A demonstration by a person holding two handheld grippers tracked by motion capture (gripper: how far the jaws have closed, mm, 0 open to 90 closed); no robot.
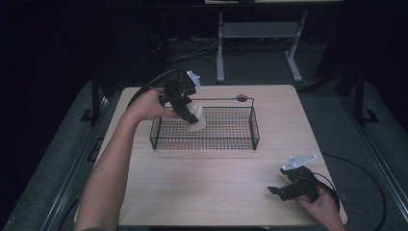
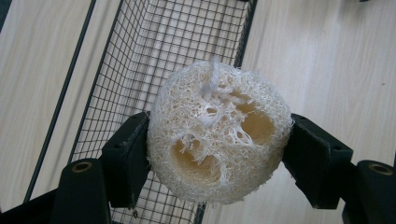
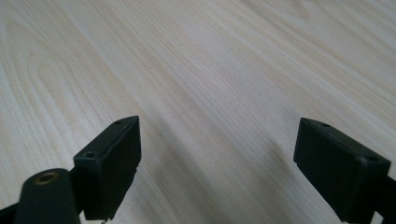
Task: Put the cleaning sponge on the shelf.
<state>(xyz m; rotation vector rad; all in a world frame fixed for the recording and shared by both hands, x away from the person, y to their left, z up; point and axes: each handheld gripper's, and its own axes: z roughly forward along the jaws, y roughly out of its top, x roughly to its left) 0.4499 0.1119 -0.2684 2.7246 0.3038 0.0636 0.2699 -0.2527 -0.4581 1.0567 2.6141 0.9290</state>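
High view: left gripper (image 1: 188, 113) raised over the left end of a black wire basket (image 1: 240, 139) on a pale wooden table (image 1: 216, 183), jaws clamped on a white loofah sponge (image 1: 197, 119). Sponge held above the basket's floor, inside the left end, a short fat cylinder. Long axis tilted, running along the gripper's line of sight, cut end facing back toward the gripper's camera.

Left gripper view: loofah sponge (image 2: 219, 133) pinched on its curved sides between both black pads (image 2: 125, 161), round fibrous end face toward the lens, hollow chambers open, a white string loop at the top edge. Basket mesh (image 2: 154, 46) and table below and behind.

High view again: right gripper (image 1: 283, 190) low at the near right corner of the table, in the person's hand (image 1: 322, 207), well apart from the basket.

Right gripper view: jaws spread wide, nothing between, bare wood grain (image 3: 210, 84) beneath.
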